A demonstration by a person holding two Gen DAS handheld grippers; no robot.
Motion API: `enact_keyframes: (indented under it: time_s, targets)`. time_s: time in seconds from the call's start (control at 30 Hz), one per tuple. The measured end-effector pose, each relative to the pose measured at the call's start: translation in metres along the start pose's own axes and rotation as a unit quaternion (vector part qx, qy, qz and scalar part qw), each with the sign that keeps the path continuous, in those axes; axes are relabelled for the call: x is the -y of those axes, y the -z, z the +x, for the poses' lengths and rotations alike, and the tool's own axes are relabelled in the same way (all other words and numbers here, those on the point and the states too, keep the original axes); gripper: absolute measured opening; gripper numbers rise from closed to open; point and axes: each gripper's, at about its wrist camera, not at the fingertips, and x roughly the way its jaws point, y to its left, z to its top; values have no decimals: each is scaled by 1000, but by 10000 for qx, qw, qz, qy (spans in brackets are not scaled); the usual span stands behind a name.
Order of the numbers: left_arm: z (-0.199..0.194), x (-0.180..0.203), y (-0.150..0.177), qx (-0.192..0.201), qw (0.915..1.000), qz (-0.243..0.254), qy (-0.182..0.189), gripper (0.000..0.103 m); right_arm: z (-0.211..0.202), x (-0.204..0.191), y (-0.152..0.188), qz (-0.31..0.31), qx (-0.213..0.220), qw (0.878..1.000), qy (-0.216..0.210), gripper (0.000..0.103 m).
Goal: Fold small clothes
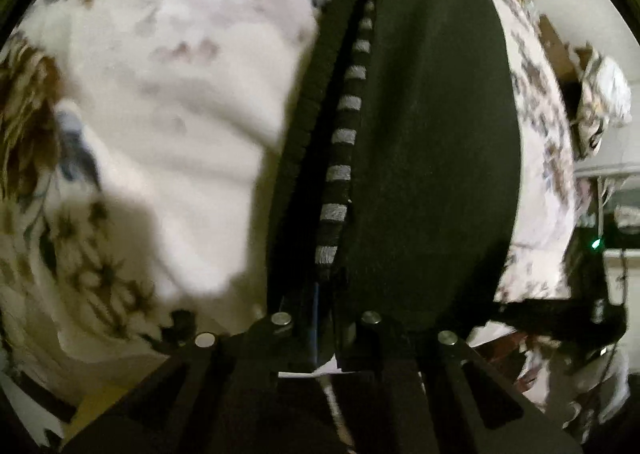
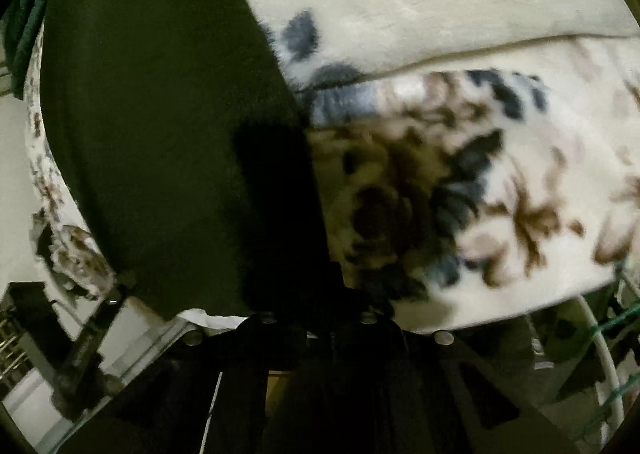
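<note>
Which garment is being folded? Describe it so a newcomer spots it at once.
Find the white floral blanket that covers the surface. On it lies a dark green-black knit garment, running lengthwise away from the left wrist camera. It is the only dark, plain piece there, and a grey-and-black striped band runs along its edge.

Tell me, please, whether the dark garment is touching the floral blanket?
Touching: the right wrist view shows the dark garment lying flat on the floral blanket, with no gap at its edge.

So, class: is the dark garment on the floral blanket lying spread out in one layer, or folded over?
Folded over, at least partly. The left wrist view shows the dark garment doubled on itself, a grey-striped edge running along the overlap, on the blanket.
</note>
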Motion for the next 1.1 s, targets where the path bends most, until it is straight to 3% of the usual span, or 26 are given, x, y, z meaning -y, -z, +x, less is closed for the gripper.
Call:
enact_keyframes:
  time_s: [0.13,0.23,0.33,0.47,0.53,0.57,0.6,0.67,0.77,0.87,0.97,1.1]
  targets:
    - [-14,-6,-3,29,10000,23,65,4,-8,-12,17,-63,-26,9996,257,6]
    - [-14,-15,-12,8,9999,102,19,4,-3,-41,35,-189,-38,9992,359,6]
    - [13,-29,-13,-331,9991,270,-35,5,6,-58,44,-239,-66,9988,416,6]
    - [25,-36,-17,-619,9976,173,270,8,43,-80,38,-392,-200,9969,651,9]
    - [14,-41,-16,-555,9975,66,423,19,46,-69,29,-356,-343,9974,522,14]
    - [7,-45,-14,-468,9976,30,519,29,46,-68,28,-311,-423,9980,362,19]
    - [3,-48,-13,-413,9970,-12,657,45,44,-66,28,-311,-491,9981,194,37]
    - [0,-56,-13,-316,9960,-171,818,60,37,-60,30,-241,-427,9988,-89,60]
    - [12,-57,-20,-351,9919,-334,1174,60,33,-50,32,-85,-289,9982,-509,63]
    - [34,-40,-26,-452,9912,-75,1245,60,49,-46,32,222,-280,9953,-897,63]
    - [45,-16,-27,-395,9933,269,1057,60,62,-51,34,324,-149,9939,-1043,81]
    - [42,5,-22,-256,9951,619,726,57,74,-81,44,299,73,9962,-820,81]
